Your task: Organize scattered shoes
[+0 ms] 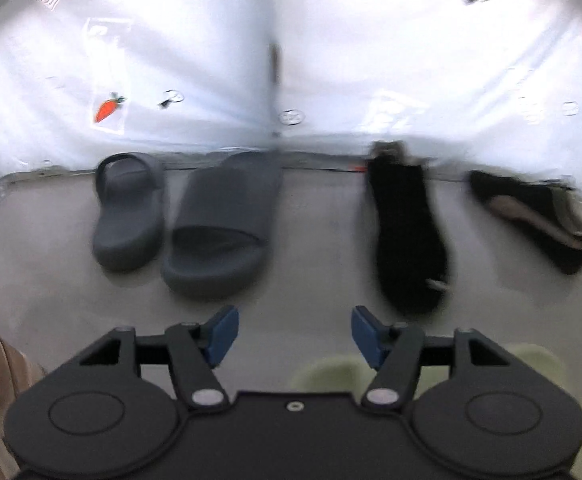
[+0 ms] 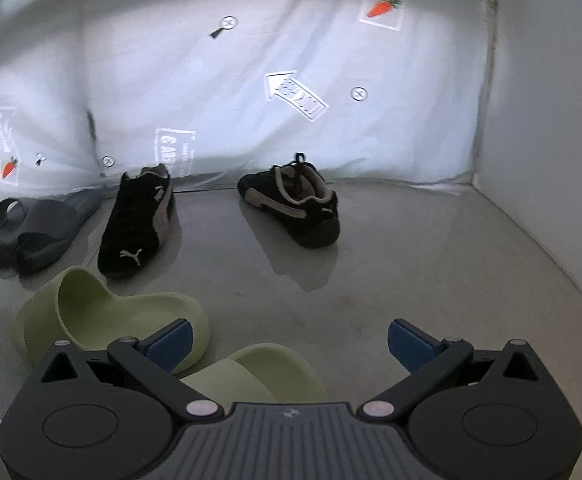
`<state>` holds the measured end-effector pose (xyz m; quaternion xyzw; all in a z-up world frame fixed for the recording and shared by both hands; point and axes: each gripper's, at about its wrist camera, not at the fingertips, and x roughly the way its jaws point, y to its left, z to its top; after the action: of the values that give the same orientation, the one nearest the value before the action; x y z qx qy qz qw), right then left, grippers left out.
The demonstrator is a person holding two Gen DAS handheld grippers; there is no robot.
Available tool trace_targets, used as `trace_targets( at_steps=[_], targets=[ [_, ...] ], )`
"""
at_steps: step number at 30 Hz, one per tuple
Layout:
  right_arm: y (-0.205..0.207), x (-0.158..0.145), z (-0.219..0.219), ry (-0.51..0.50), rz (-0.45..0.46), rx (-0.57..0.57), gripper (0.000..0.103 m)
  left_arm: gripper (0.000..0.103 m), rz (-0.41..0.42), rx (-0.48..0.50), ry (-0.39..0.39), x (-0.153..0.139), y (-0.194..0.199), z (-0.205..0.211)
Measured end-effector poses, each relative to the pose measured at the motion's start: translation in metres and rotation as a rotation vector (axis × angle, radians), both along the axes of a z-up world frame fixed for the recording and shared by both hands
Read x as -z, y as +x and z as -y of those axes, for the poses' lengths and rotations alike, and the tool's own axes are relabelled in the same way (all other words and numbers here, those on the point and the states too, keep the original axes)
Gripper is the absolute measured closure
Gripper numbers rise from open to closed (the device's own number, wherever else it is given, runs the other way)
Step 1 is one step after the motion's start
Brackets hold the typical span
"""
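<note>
- Both tongs are spread and hold nothing: the left tongs hover over the floor, the right tongs above the 2 green slides.
- Done, it seems: the 2 grey slides lie side by side against the white sheet.
- Left: 1 black sneaker stands well apart from the other sneaker, which is angled; the green slides lie askew.
</note>
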<state>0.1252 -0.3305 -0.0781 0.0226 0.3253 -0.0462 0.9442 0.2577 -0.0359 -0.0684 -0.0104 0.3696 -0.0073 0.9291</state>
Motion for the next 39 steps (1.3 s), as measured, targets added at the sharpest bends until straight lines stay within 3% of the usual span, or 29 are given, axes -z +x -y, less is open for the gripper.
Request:
trace_targets(
  at_steps=[4,7,10,12,18,22,24,27,32,34,39],
  targets=[
    [0.008,0.002,0.002,0.023,-0.011,0.003,0.000,0.039,-0.003,0.101,0.013,0.015,-0.030,0.040],
    [0.011,0.004,-0.001,0.027,-0.021,-0.018,0.000,0.038,-0.021,0.192,0.095,0.034,-0.045,0.069],
    [0.011,0.006,-0.004,0.016,-0.026,-0.046,0.000,0.036,0.041,0.271,0.268,0.049,-0.053,0.087],
    [0.011,0.007,-0.004,0.013,-0.026,-0.050,0.000,0.036,0.059,0.288,0.297,0.052,-0.054,0.087],
    [0.011,0.006,0.006,0.020,-0.021,-0.001,0.000,0.036,0.005,0.195,0.260,0.046,-0.036,0.058],
    [0.013,0.008,0.007,0.025,-0.027,-0.001,0.000,0.036,-0.021,0.013,0.291,0.039,-0.030,0.023],
    [0.014,0.009,0.008,0.027,-0.030,-0.001,0.000,0.040,-0.046,-0.096,0.262,0.037,-0.023,0.003],
    [0.016,0.011,0.005,0.026,-0.037,-0.020,0.000,0.039,-0.054,-0.136,0.175,0.034,-0.019,-0.008],
    [0.021,0.014,-0.002,0.025,-0.049,-0.062,0.000,0.041,-0.071,-0.083,0.257,0.049,-0.008,0.014],
    [0.021,0.014,-0.004,0.021,-0.050,-0.077,0.000,0.053,-0.056,-0.077,0.254,0.057,-0.009,0.016],
    [0.018,0.013,0.001,0.025,-0.048,-0.054,0.000,0.060,0.023,0.042,0.362,0.066,-0.031,0.027]
  ],
)
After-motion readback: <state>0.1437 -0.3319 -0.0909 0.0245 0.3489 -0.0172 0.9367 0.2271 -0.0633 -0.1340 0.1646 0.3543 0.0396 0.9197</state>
